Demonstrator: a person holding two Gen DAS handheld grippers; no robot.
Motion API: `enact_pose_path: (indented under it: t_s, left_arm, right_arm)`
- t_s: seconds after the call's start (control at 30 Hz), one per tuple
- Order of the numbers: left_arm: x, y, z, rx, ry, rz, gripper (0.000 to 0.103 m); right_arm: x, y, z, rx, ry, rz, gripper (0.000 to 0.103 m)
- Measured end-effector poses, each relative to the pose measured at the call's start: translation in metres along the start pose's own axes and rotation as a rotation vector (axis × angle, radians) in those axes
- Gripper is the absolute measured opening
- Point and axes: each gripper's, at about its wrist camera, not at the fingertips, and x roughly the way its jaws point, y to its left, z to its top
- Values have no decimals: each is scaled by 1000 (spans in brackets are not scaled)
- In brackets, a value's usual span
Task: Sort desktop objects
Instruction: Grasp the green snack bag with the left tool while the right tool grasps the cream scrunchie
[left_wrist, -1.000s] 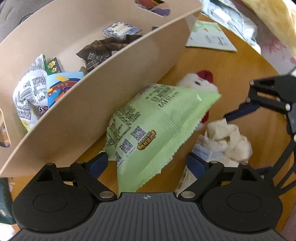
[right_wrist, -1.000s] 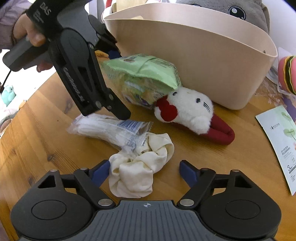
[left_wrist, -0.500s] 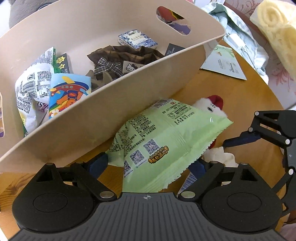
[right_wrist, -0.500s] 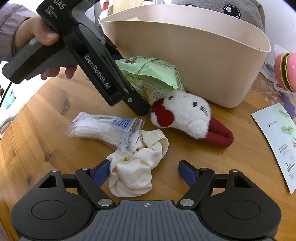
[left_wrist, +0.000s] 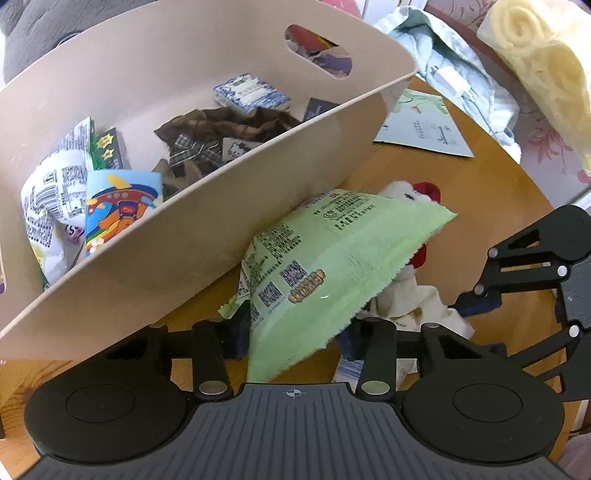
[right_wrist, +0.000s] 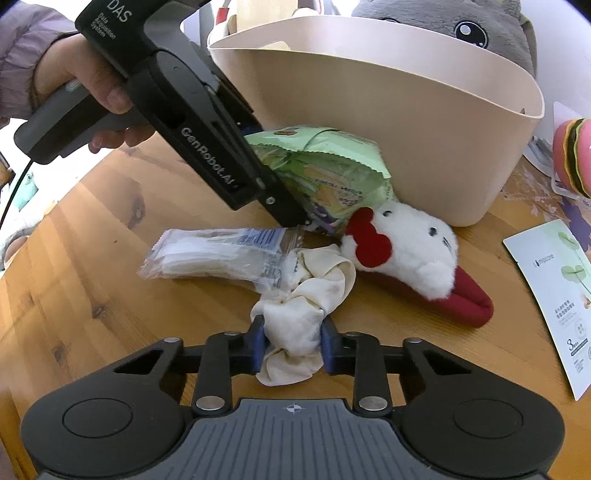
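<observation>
My left gripper (left_wrist: 295, 341) is shut on a green snack bag (left_wrist: 325, 273), which leans against the outer wall of the beige basket (left_wrist: 207, 236). The bag also shows in the right wrist view (right_wrist: 328, 177), with the left gripper (right_wrist: 295, 221) on it. My right gripper (right_wrist: 291, 347) is shut on a cream scrunchie (right_wrist: 303, 306) lying on the wooden table (right_wrist: 92, 295). A clear packet (right_wrist: 214, 254) lies beside the scrunchie. A white plush slipper with a red bow (right_wrist: 406, 251) lies in front of the basket (right_wrist: 406, 122).
The basket holds several packets and a brown cloth (left_wrist: 221, 136). A white and green leaflet (right_wrist: 554, 295) lies at the table's right. A grey plush (right_wrist: 461, 26) sits behind the basket. A burger toy (right_wrist: 572, 155) is at the far right.
My left gripper has closed on the green bag and tilted up toward the basket. My right gripper has closed on the scrunchie.
</observation>
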Motion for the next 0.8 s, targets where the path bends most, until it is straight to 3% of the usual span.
enact_pose_path:
  t_s: [0.3, 0.8]
  left_arm:
    - [-9, -6, -6, 20, -7, -29, 43]
    - [-54, -2, -21, 6, -60, 6, 43]
  right_arm:
    - [-14, -1, -8, -1, -2, 2, 20]
    - [-44, 3, -13, -8, -28, -45, 19]
